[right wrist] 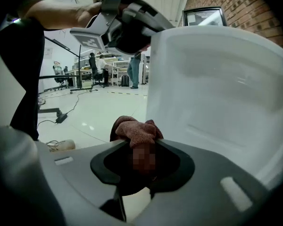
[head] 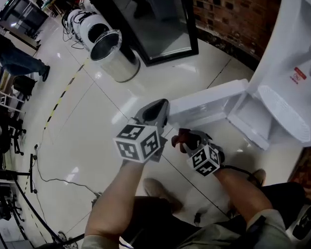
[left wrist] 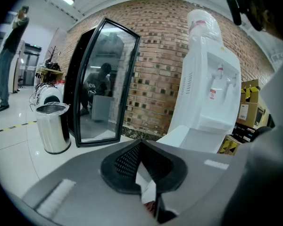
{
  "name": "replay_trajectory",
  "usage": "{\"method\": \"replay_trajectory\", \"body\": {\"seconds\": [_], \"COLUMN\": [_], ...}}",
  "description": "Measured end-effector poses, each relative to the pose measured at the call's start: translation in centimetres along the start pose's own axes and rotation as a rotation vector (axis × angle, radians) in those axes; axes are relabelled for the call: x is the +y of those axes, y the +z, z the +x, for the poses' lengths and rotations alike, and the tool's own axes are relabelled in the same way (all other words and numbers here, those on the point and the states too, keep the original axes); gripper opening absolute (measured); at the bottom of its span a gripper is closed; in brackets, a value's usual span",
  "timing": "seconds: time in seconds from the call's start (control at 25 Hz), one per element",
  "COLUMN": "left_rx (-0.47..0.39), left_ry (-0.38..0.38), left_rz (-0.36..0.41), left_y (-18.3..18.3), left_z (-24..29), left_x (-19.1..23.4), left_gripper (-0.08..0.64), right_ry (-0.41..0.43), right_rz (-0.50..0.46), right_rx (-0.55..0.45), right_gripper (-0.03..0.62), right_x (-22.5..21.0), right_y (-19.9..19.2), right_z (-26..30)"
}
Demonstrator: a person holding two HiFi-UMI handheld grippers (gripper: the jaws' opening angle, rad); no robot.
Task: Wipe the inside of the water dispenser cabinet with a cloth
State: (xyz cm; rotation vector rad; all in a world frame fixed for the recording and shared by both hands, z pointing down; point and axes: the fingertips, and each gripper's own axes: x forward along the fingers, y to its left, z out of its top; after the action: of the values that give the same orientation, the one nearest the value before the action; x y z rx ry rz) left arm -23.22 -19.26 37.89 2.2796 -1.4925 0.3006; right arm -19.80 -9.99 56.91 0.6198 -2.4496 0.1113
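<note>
Glossy white floor tiles [head: 93, 139] spread beneath both hands. The left gripper [head: 156, 110] hovered shut and empty, seemingly spare, while the right gripper [head: 191, 139] pinched a bunched reddish-brown terry cloth [right wrist: 134, 132]. It was aimed, likely for wiping, at the white plastic water dispenser's [head: 295, 51] open cabinet [head: 251, 123].

Glossy white tiled floor [head: 93, 139], crossed by 1 yellow-black striped line [head: 62, 95]. Standing on it: 1 steel bin [head: 114, 56] just beside a black-framed glass panel [head: 150, 19], 1 white water dispenser [head: 300, 61] at right. Black cables [head: 46, 178] trailing at left.
</note>
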Motion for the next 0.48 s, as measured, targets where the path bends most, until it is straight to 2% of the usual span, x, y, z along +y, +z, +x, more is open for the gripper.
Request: {"method": "replay_trajectory", "body": {"seconds": [0.24,0.48], "left_rx": [-0.002,-0.003], "left_ry": [-0.015,-0.034], "left_rz": [-0.015,0.023], "left_y": [-0.1,0.0], "left_z": [0.0,0.3], "left_x": [-0.4,-0.8], "left_gripper": [0.0,0.0], "right_ry": [0.014,-0.004], "right_rz": [0.022,0.014], "right_rx": [-0.011,-0.001], "right_gripper": [0.14,0.138], "right_x": [0.9,-0.2], "right_y": [1.3,1.0], "right_z": [3.3,3.9]}}
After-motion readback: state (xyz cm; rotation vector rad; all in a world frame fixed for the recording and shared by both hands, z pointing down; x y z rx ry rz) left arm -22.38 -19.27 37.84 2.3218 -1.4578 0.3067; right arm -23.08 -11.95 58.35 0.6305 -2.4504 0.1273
